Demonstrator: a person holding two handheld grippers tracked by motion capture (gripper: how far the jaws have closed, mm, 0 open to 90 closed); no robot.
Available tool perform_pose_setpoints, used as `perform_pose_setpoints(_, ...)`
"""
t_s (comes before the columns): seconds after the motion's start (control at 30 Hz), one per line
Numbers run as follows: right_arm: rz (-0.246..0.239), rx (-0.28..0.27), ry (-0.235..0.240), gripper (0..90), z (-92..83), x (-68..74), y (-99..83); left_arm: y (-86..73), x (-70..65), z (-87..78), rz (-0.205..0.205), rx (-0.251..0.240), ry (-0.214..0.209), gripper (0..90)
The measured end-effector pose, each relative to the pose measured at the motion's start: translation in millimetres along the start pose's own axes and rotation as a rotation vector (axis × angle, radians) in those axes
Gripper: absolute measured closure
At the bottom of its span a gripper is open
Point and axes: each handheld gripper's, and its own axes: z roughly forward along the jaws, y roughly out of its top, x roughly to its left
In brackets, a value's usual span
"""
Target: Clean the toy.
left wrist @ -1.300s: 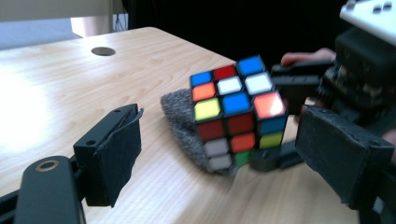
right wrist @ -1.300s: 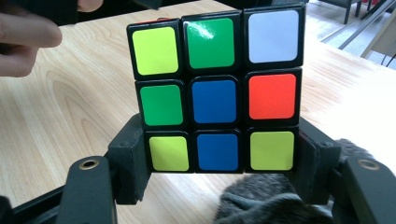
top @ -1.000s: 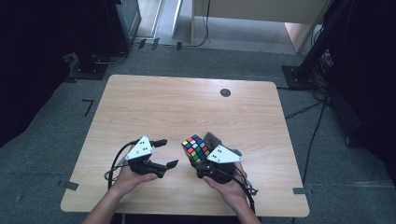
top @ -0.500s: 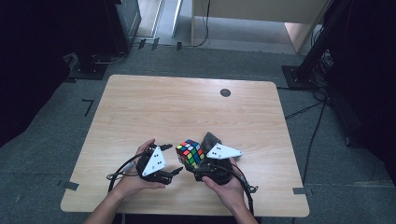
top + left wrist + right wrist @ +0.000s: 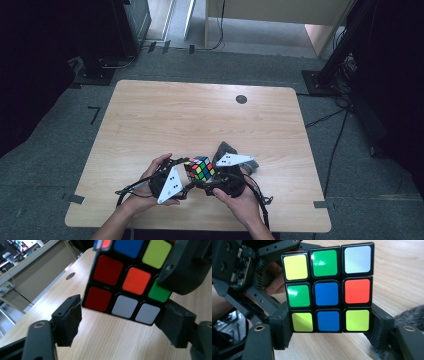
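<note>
The puzzle cube sat low in the middle of the high view, lifted between the two grippers above the near part of the wooden table. The right gripper pinched the cube's bottom row, one pad pressed against each side of it, as the right gripper view showed. The left gripper had just been closing; in the left gripper view its jaws flanked the cube's lowest row, the pads at or just off the corners, and whether they pressed could not be told.

The whole upper half of the table lay bare apart from a small dark round hole near its upper right edge, so there was wide room beyond the hands. The near edge ran just below the person's wrists at the bottom of the frame. Grey floor bordered the table on the left and right, with dark stands and cables at the upper corners.

No writing or brand could be read on the cube or the grippers.

The cube's top row was cut off in the left gripper view. A grey fuzzy thing lay behind the right gripper, mostly hidden by its pale plate, and was hard to make out.
</note>
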Motion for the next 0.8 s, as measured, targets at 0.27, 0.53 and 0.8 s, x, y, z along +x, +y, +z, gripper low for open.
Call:
perform_pose_setpoints(0.27,0.045,-0.064,0.035,28.2,-8.3,-4.0,1.7,0.8,6.3,-4.7,-0.069,-0.044,-0.025,33.1)
perform_pose_setpoints(0.53,0.056,-0.084,0.037,23.1,-8.7,-4.0,0.5,1.7,5.7,-4.7,-0.079,-0.039,-0.039,33.2)
perform_pose_setpoints(0.8,0.172,-0.104,0.041,34.0,-12.1,-7.1,0.1,1.2,2.2,-2.2,-0.072,-0.030,-0.030,33.1)
